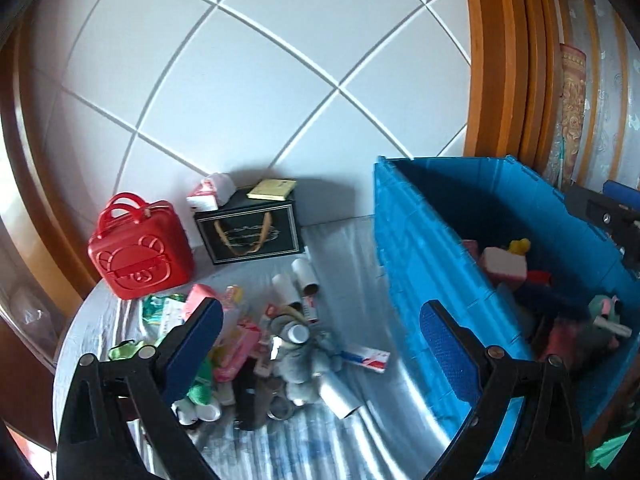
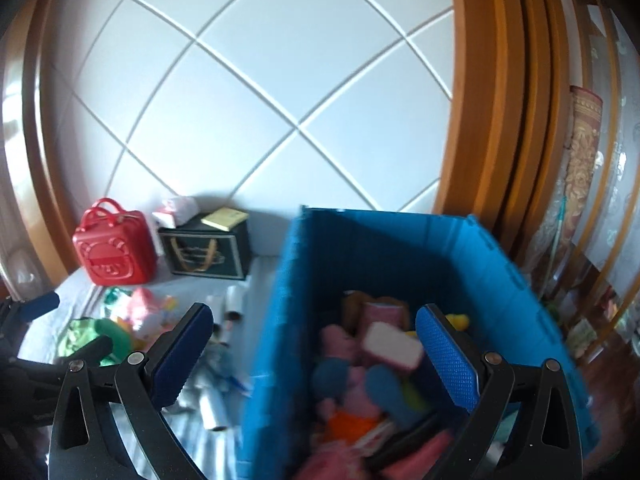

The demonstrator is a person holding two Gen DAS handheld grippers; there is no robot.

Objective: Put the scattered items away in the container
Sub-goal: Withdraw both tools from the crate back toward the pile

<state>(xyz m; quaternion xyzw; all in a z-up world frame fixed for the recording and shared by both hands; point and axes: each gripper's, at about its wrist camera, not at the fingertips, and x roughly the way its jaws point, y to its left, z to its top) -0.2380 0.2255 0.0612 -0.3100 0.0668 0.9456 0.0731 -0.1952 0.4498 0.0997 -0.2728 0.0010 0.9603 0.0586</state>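
A blue plastic crate (image 1: pixel 424 264) stands on the right of a silver mat and holds soft toys and pink items; it also shows in the right wrist view (image 2: pixel 280 320). A heap of scattered items (image 1: pixel 256 344) lies left of it: a grey plush (image 1: pixel 304 364), a toothpaste box (image 1: pixel 366 357), white tubes (image 1: pixel 298 284). My left gripper (image 1: pixel 320 344) is open and empty above the heap. My right gripper (image 2: pixel 314 354) is open and empty over the crate's left wall, above a pink and white block (image 2: pixel 394 346).
A red bear-face case (image 1: pixel 140 250) and a black gift bag (image 1: pixel 248 230) with a yellow pad on top stand at the back by the white tiled wall. A wooden door frame (image 1: pixel 496 60) rises behind the crate. The right gripper's side shows at the crate's far edge (image 1: pixel 608 216).
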